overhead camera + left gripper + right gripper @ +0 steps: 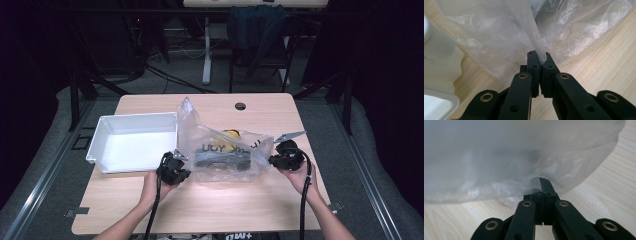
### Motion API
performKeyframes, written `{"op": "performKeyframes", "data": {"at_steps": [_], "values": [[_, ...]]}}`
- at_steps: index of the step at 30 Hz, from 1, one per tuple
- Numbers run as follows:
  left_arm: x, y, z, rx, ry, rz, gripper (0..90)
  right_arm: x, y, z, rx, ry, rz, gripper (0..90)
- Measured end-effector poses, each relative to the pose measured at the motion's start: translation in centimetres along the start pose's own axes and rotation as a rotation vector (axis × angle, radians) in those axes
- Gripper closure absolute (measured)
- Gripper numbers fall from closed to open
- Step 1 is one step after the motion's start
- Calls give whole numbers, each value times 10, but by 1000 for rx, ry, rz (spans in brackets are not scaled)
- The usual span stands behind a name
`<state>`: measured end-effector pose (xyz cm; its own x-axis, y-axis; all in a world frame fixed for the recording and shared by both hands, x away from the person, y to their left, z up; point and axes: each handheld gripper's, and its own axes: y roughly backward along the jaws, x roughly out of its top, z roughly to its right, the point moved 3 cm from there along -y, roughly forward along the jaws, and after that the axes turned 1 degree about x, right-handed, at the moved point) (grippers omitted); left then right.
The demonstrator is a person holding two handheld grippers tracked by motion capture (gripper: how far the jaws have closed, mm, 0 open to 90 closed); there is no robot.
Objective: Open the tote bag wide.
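Bag [225, 150], clear plastic, lies on the table [210, 210] between the two tongs, stretched from one to the other. Left of the left tongs [179, 161] sits a white tray [100, 145], just beside the bag, likely where the contents are meant to go. The left tongs are clamped on a twisted fold of the bag [540, 53] at its near-left corner. Between the tongs, inside the bag, I see something yellow [231, 134] and something dark [222, 159], too blurred to name. The right tongs [274, 160] are pinched shut on the bag's right edge [534, 182]. Holding both ends seems meant to let the person lift or tip it.
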<state>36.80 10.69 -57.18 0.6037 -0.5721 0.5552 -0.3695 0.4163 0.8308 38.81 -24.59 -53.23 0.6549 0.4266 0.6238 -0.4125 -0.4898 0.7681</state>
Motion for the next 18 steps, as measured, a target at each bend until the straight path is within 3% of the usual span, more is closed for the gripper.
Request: {"op": "performKeyframes", "data": {"at_steps": [5, 7, 9, 10, 12, 15, 16, 18], "values": [[0, -1, 0, 0, -7, -17, 877, 0, -10, -1, 4, -2, -33, 900], [1, -1, -1, -8, -5, -18, 831, 0, -12, 0, 5, 3, -40, 900], [2, 4, -3, -10, -4, -17, 730, 0, -16, -1, 8, 5, -53, 900], [3, 7, -5, -14, -1, -13, 730, -1, -16, -1, 12, 7, -68, 900], [6, 17, -8, 3, 12, 12, 590, -2, -18, 0, 8, 14, -75, 900], [10, 34, -13, 18, 44, 77, 553, -3, -19, -1, 19, 10, -76, 900], [15, 44, -16, 24, 56, 118, 522, -3, -19, -1, 18, 12, -79, 900], [18, 48, -19, 27, 68, 138, 500, -3, -21, 0, 18, 16, -91, 900]]}}
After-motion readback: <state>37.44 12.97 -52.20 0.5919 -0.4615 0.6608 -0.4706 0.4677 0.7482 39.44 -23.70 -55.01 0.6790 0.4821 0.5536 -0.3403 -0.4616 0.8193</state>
